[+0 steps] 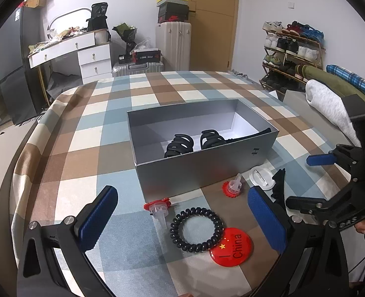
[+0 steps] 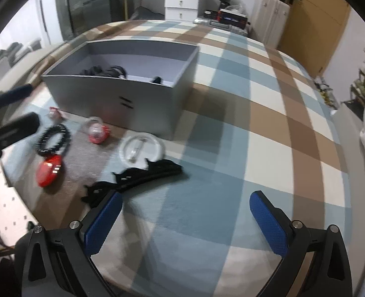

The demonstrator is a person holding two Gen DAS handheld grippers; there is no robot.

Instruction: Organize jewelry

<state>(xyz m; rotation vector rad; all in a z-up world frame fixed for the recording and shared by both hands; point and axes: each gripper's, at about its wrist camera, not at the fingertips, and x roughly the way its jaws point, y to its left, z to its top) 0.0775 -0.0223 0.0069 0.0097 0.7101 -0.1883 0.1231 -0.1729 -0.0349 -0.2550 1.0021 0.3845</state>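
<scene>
The black spiral-coil hair tie point(image 1: 197, 230) is lying on the checked blue, brown and cream cloth point(image 1: 88, 153) just in front of the open grey cardboard box point(image 1: 207, 168), its near edge overlapping the round red badge printed "China" point(image 1: 232, 248). The left gripper point(image 1: 182, 222) is hovering over it with its blue-padded fingers point(image 1: 99, 219) spread wide, holding nothing; the coil is sitting between them, nearer the right finger. To take it well, the fingers are probably best lowered onto one side of the ring so they pinch only the coil, clear of the badge. Two clear plastic pieces with red toothed bases point(image 1: 232, 186) and a white round disc point(image 1: 260, 175) are lying close to the box wall. Black claw hair clips point(image 1: 194, 142) are already resting inside the box. The right gripper point(image 2: 186, 219) is also standing apart and empty, its left finger nearly over the black scalloped hair comb point(image 2: 137, 177) on the cloth. That view is blurring.
</scene>
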